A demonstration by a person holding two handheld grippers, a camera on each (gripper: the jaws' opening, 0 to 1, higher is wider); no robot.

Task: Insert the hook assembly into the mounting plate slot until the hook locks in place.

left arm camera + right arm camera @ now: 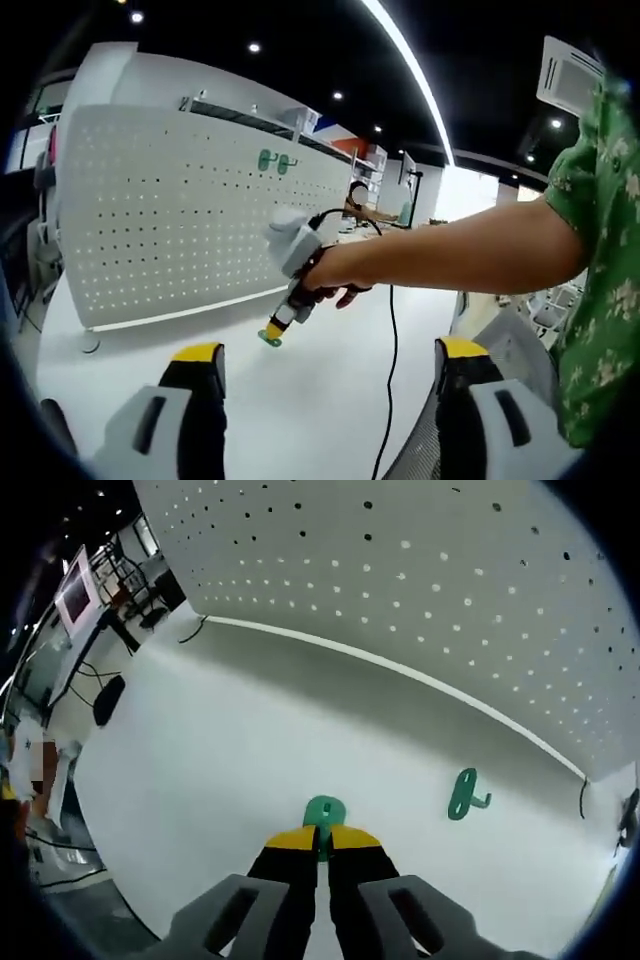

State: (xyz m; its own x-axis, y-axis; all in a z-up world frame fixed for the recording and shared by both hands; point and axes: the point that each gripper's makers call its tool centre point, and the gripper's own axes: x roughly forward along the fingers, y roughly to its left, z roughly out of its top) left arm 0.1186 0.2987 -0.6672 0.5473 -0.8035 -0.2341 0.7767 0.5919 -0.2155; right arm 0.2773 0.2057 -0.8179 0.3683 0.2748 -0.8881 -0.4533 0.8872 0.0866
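Observation:
In the right gripper view my right gripper is shut on a green hook, held low over the white table. A second green hook lies on the table to its right, near the foot of the white perforated mounting plate. In the left gripper view my left gripper stands wide open with nothing between its jaws. Ahead of it a hand holds the right gripper with the green hook at its tip. The mounting plate stands upright behind, with two green hooks hung near its top.
A person's bare arm and green patterned sleeve cross from the right. A black cable hangs down over the table. Desks and a dark chair stand beyond the table's left edge.

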